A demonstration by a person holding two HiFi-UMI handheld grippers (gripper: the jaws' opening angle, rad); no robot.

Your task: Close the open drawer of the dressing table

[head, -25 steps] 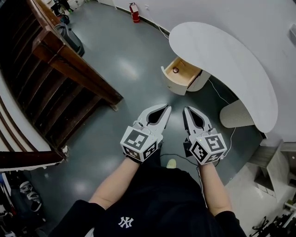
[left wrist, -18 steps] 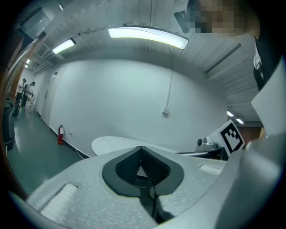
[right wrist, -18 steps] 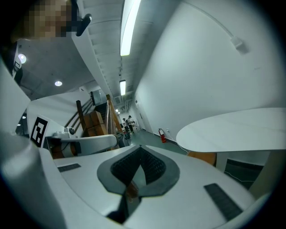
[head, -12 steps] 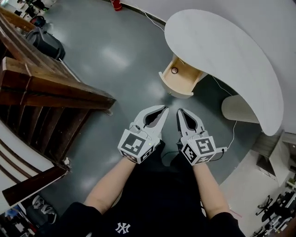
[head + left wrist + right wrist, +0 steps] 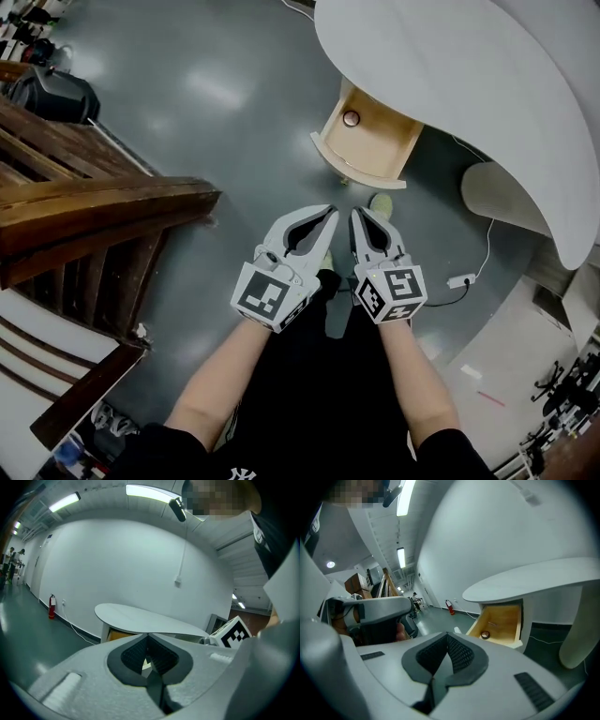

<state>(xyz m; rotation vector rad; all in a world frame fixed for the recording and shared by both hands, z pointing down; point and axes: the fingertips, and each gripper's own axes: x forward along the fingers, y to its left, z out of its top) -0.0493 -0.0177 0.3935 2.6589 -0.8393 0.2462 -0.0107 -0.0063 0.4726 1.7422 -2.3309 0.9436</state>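
The white dressing table (image 5: 450, 75) stands at the upper right of the head view. Its wooden drawer (image 5: 370, 141) is pulled out toward me, with a small round object (image 5: 352, 119) inside. My left gripper (image 5: 328, 214) and right gripper (image 5: 361, 216) are side by side just short of the drawer front, both shut and empty. The right gripper view shows the open drawer (image 5: 499, 623) ahead of the shut right gripper (image 5: 447, 634). In the left gripper view the table top (image 5: 140, 618) lies beyond the shut left gripper (image 5: 148, 637).
A dark wooden staircase (image 5: 84, 206) fills the left side. The table's white pedestal (image 5: 497, 192) stands right of the drawer, with a white cable and plug (image 5: 464, 279) on the grey floor. A fire extinguisher (image 5: 51, 606) stands by the far wall.
I have come closer to the dressing table, so the open drawer now lies just beyond the gripper tips. Both grippers stay shut and side by side.
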